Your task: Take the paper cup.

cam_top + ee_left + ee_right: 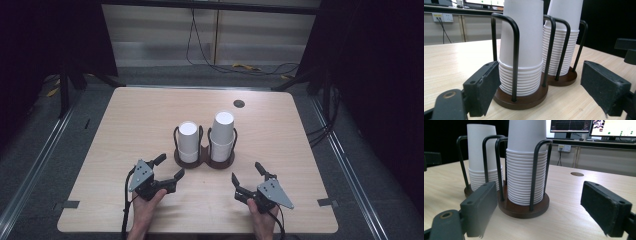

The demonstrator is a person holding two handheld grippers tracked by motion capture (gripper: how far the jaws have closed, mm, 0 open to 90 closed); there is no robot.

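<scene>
High view shows two stacks of white paper cups, upside down, standing side by side mid-table, each in a round brown base with black wire loops: the left stack (188,141) is shorter, the right stack (222,135) taller, and the two holders (204,159) touch. Both stacks sit just beyond the person's hands. The left hand-held gripper (168,167) and right hand-held gripper (247,172) rest low over the table (125,125), jaws spread wide, nothing between them, each aimed at the stack on its own side. In the left gripper view the near stack (524,47) stands between the pads with a wire loop (512,50) directly in front of it; the right gripper view shows the same for its stack (526,162). The likely trouble is a jaw catching a loop rather than a cup, which would drag or tip the holder. Pinching low would grab many nested cups together, so several may lift at once. Squeezing hard could crumple the thin paper, and a tilted pull could jam the cup against the loops.
</scene>
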